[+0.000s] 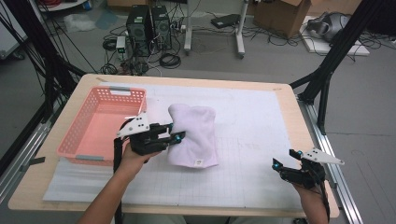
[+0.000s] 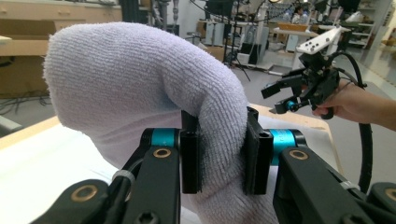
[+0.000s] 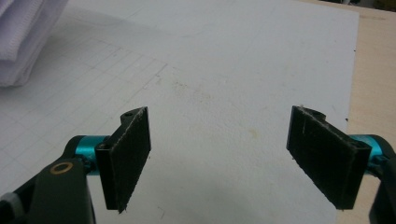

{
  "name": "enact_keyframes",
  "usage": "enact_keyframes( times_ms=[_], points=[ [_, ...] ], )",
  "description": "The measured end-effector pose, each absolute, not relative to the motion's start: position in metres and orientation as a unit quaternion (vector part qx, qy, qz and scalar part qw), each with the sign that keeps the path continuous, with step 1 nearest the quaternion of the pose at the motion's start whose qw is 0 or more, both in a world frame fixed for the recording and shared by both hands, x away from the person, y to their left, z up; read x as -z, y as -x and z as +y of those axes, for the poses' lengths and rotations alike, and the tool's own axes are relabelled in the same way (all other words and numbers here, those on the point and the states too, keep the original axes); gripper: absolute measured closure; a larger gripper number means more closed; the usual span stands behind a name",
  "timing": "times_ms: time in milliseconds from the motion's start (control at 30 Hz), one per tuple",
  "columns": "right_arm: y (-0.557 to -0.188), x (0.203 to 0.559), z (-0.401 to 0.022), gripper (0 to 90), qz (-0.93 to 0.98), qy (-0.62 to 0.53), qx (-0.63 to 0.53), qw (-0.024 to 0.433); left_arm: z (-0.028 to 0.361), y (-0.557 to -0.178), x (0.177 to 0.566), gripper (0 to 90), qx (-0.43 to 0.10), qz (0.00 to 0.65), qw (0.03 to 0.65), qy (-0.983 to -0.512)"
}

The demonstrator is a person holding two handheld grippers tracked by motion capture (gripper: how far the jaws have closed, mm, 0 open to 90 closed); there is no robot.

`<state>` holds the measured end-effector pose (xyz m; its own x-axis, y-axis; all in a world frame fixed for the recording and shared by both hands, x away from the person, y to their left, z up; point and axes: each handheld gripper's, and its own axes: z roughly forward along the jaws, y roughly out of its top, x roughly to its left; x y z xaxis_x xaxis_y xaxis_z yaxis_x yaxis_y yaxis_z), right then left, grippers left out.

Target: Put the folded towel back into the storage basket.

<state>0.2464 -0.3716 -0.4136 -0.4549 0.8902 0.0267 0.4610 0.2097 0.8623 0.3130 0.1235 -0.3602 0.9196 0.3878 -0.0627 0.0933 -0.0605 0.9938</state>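
Note:
A folded pale lilac towel (image 1: pixel 194 135) hangs over the white gridded mat (image 1: pixel 252 126), lifted at its left side. My left gripper (image 1: pixel 173 131) is shut on the towel's left edge; in the left gripper view the black pads (image 2: pixel 190 161) squeeze a thick fold of the towel (image 2: pixel 140 88) between them. My right gripper (image 1: pixel 286 158) rests low near the table's front right corner, its jaws wide apart with nothing between them. In the right gripper view its pads (image 3: pixel 130 156) stand over bare mat (image 3: pixel 219 84), and the towel's edge (image 3: pixel 23 37) lies far off at the upper left.
A pink plastic basket (image 1: pixel 74 140) stands on the table's left side, just left of my left hand. The wooden table edge (image 1: pixel 299 112) runs close on the right. Beyond the table are computer towers (image 1: pixel 147 28), cables and a cardboard box (image 1: pixel 280 16) on the floor.

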Motion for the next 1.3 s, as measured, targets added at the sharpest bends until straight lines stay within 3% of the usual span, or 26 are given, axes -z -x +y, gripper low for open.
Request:
enact_keyframes(
  times_ms=[1300],
  points=[
    [-0.249, 0.411, -0.365, 20.6, 0.738, -0.455, -0.431, 0.249, 0.252, -0.303, 0.320, 72.3, -0.208, 0.236, 0.676, -0.666]
  ],
)
